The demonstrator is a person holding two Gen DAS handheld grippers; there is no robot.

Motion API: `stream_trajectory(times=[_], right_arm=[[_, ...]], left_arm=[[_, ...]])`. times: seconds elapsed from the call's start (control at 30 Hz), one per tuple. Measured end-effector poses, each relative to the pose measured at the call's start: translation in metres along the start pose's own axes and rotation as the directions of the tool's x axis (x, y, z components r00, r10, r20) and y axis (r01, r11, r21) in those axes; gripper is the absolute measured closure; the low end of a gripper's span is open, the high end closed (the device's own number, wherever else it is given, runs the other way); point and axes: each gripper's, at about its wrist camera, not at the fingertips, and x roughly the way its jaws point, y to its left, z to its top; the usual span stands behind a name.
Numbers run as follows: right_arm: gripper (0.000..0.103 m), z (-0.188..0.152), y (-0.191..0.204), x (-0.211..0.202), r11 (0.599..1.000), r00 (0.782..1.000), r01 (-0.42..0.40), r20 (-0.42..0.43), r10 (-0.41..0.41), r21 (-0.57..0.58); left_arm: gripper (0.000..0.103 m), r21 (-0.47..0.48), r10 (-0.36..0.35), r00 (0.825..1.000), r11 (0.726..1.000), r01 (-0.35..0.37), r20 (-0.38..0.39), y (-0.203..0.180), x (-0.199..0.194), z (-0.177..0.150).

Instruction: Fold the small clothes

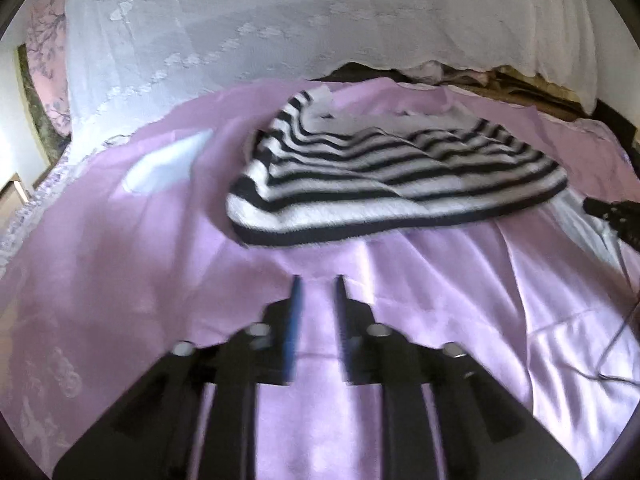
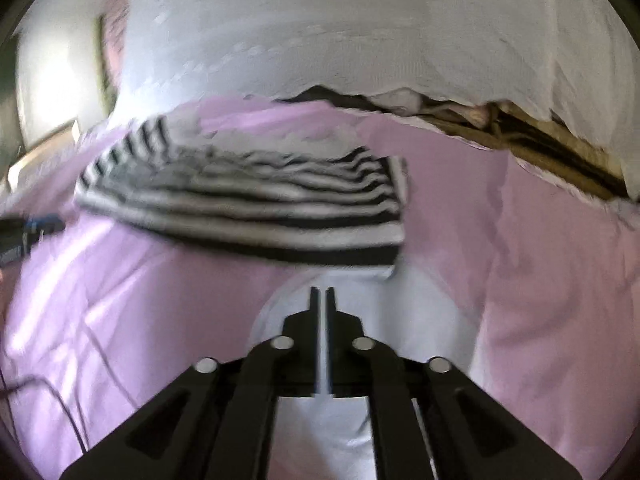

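Both grippers are angled down at the lilac sheet (image 1: 460,300), short of the striped garment (image 1: 392,176). The left gripper (image 1: 318,280) has a narrow gap between its fingers with nothing in it. The right gripper (image 2: 320,292) is open just a sliver, also empty, hovering over a white patch. The garment lies folded and flat beyond them, long axis running side to side, dark hem nearest. White lace curtain (image 1: 280,32) hangs behind it.

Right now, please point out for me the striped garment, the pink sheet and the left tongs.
striped garment (image 1: 384,184): left wrist view, middle of its folded top layer.
pink sheet (image 1: 460,300): left wrist view, bare wrinkled part in front of the garment.
left tongs (image 1: 318,280): left wrist view, midway between the fingertips.
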Motion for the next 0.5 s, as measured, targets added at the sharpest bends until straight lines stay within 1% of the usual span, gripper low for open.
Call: stream_trajectory(times=[0.03,0.07,0.13,0.17,0.2,0.27,0.3,0.37,0.4,0.43,0.47,0.5], right_arm=[[0.058,0.009,-0.008,0.002,0.999,1.000,-0.016,0.009,0.016,0.052],[0.035,0.012,-0.011,0.003,0.997,1.000,-0.022,0.017,0.020,0.076],[0.033,0.023,-0.013,0.007,0.996,0.999,-0.004,0.040,0.001,0.084],[0.033,0.027,-0.012,0.010,0.997,0.999,0.008,0.047,-0.011,0.071],[0.033,0.030,-0.012,0.014,0.998,0.999,0.010,0.048,-0.013,0.063],[0.033,0.037,-0.012,0.024,0.998,0.999,0.020,0.048,-0.022,0.051],[0.033,0.040,-0.014,0.029,0.998,0.999,0.026,0.046,-0.028,0.050],[0.033,0.046,-0.019,0.037,0.998,0.999,0.030,0.041,-0.033,0.060],[0.033,0.049,-0.022,0.039,0.997,0.999,0.028,0.040,-0.031,0.071],[0.033,0.051,-0.025,0.041,0.996,0.999,0.023,0.041,-0.026,0.084],[0.033,0.053,-0.029,0.042,0.995,0.999,0.018,0.044,-0.023,0.101],[0.033,0.054,-0.032,0.042,0.993,0.999,0.015,0.047,-0.021,0.116]], left_arm=[[0.051,0.001,0.020,1.000,1.000,-0.020,0.001,0.001,0.003,0.007],[0.039,0.008,0.065,0.998,0.998,-0.065,0.017,0.001,0.008,0.021],[0.033,0.022,0.133,0.989,0.991,-0.135,0.057,0.002,0.018,0.046],[0.033,0.013,0.167,0.984,0.986,-0.168,0.061,0.005,0.029,0.064],[0.033,-0.008,0.162,0.986,0.987,-0.161,0.045,0.010,0.040,0.078],[0.033,-0.065,0.119,0.993,0.991,-0.118,0.002,0.021,0.066,0.103],[0.033,-0.069,0.115,0.993,0.991,-0.115,-0.016,0.021,0.079,0.112],[0.034,-0.033,0.155,0.987,0.987,-0.156,-0.040,0.012,0.104,0.125],[0.035,-0.005,0.159,0.986,0.987,-0.159,-0.049,0.004,0.115,0.127],[0.055,0.014,0.159,0.986,0.987,-0.158,-0.052,-0.003,0.120,0.129],[0.096,0.037,0.169,0.984,0.985,-0.167,-0.063,-0.011,0.128,0.128],[0.094,0.037,0.176,0.982,0.984,-0.174,-0.073,-0.014,0.131,0.125]])
